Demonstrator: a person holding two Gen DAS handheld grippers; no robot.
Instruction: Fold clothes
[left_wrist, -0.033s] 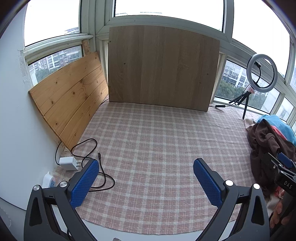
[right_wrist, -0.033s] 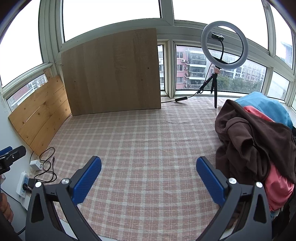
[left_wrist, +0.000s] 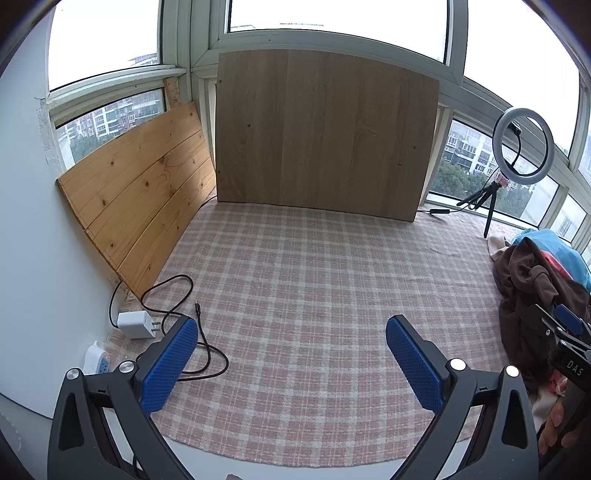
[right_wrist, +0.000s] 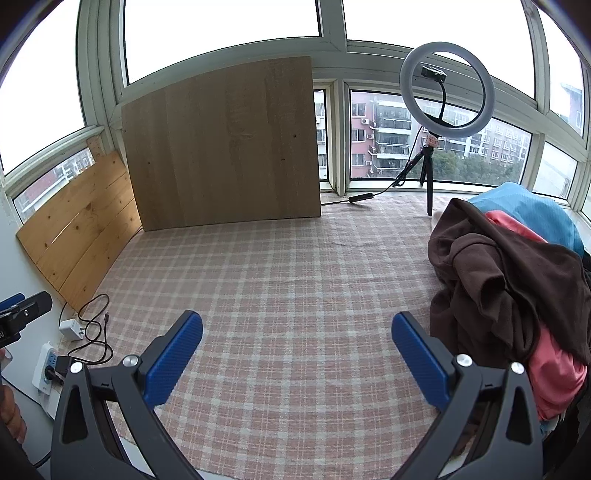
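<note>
Bare checked cloth, clothes heaped at its right edge.

The plaid cloth (right_wrist: 295, 295) lies spread as a folding surface; the clothes pile (right_wrist: 517, 288) (brown garment on top, pink and blue beneath) waits unfolded just beside the right gripper (right_wrist: 295, 354), which like the left gripper (left_wrist: 288, 358) hovers spread wide, holding nothing.
</note>
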